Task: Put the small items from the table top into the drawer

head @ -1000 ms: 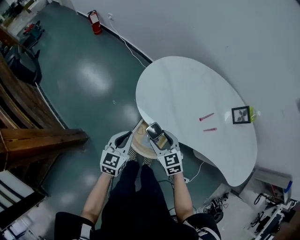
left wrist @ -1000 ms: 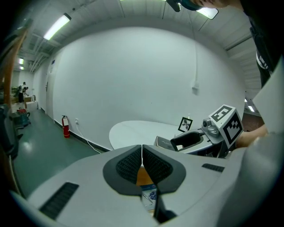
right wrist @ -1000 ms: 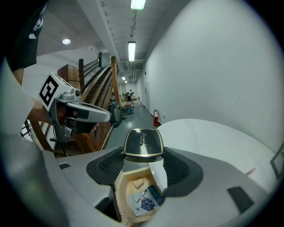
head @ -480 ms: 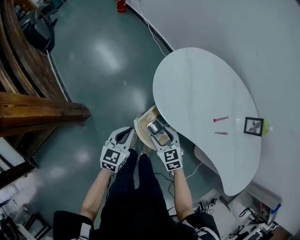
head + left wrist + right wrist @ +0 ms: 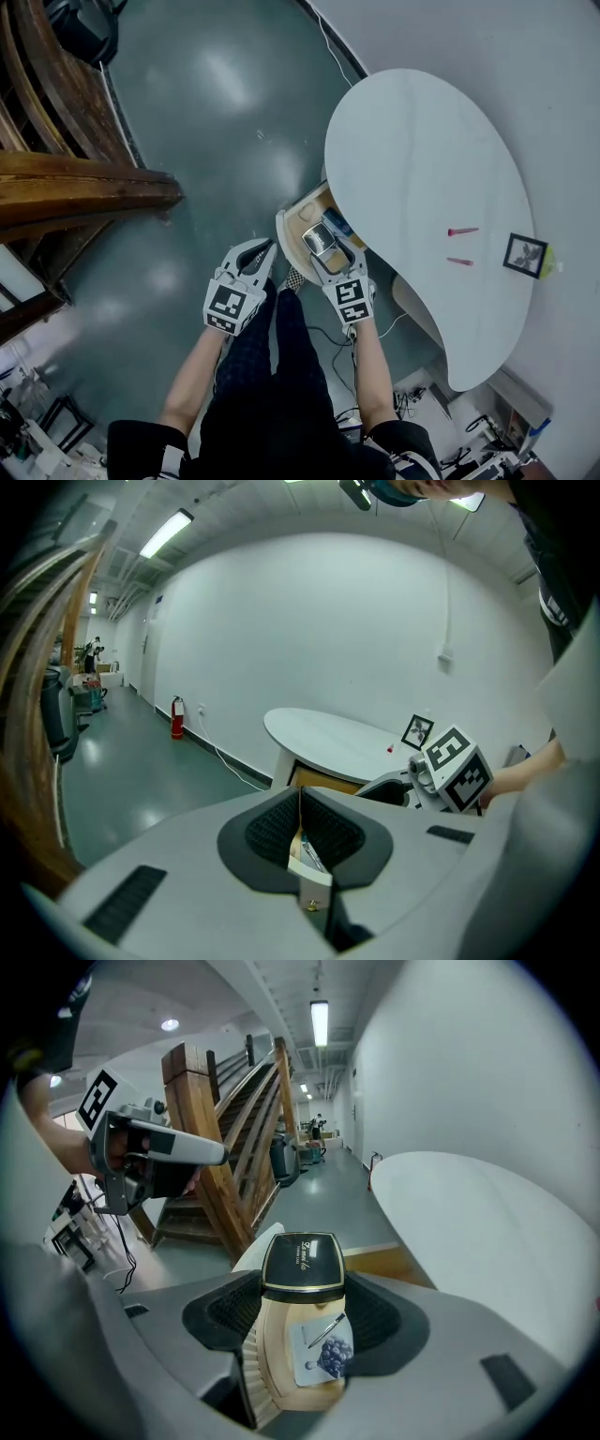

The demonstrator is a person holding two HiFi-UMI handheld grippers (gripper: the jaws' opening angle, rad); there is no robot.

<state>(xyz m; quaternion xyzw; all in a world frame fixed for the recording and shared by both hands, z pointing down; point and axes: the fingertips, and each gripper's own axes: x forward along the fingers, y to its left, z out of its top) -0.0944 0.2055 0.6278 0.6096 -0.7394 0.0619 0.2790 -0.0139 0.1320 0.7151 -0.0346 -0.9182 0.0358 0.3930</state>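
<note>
My right gripper [image 5: 323, 251] is shut on a small cream bottle [image 5: 319, 238] with a black cap, and holds it over the open drawer [image 5: 286, 225] under the white table [image 5: 412, 159]. In the right gripper view the bottle [image 5: 302, 1321] sits upright between the pads, its blueberry label facing the camera. My left gripper [image 5: 261, 255] is shut and empty, just left of the drawer's white front. Past its closed jaws, the left gripper view shows that drawer front [image 5: 309, 878] with its small brass knob. Two pink items [image 5: 462, 231] lie on the table top.
A black picture frame [image 5: 525, 254] stands near the table's right edge with a yellow-green thing [image 5: 550, 268] beside it. A blue item [image 5: 338, 225] lies in the drawer. A wooden staircase [image 5: 66, 187] runs along the left. Cables lie on the floor under the table [image 5: 380, 330].
The head view has swung, so the table and drawer now sit higher and further right. Both grippers keep their places by the drawer, and the right one still holds the bottle.
</note>
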